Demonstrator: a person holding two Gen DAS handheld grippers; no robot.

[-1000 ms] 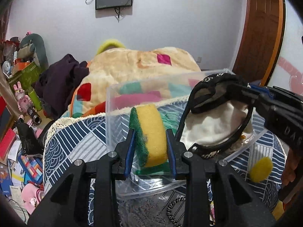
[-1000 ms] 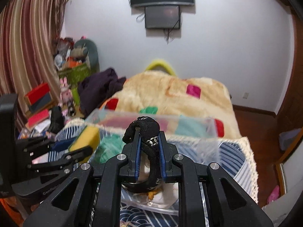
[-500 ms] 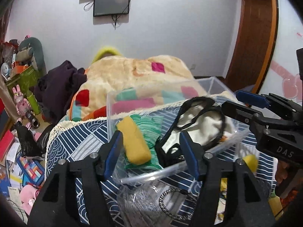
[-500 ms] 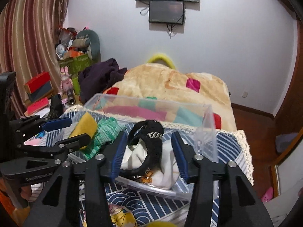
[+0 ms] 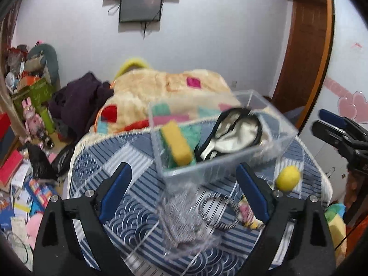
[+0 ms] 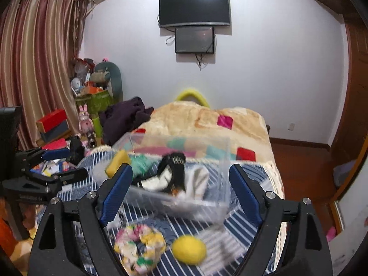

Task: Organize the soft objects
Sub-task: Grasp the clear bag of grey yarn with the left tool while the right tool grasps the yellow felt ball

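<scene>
Two hand-held grippers, both wide open and holding nothing: left hand-held gripper and right hand-held gripper hang just short of the clear plastic rectangular bin on the blue-and-white patterned cloth surface. Bin holds a yellow-and-green scouring sponge, a crumpled teal knit cloth and a black-trimmed white fabric piece. Loose on the cloth, near the bin: small yellow fuzzy ball, multicoloured floral fabric scrunchie, black-and-white striped hair band, grey knitted piece. All look light and squashy, so I'd expect them to deform, not slip. Ball probably rolls: pinch across its middle. Scrunchie: grab the bunched fabric. Hair band is thin, likely needs pads low against the cloth. Bin looks light, may slide if bumped
</scene>
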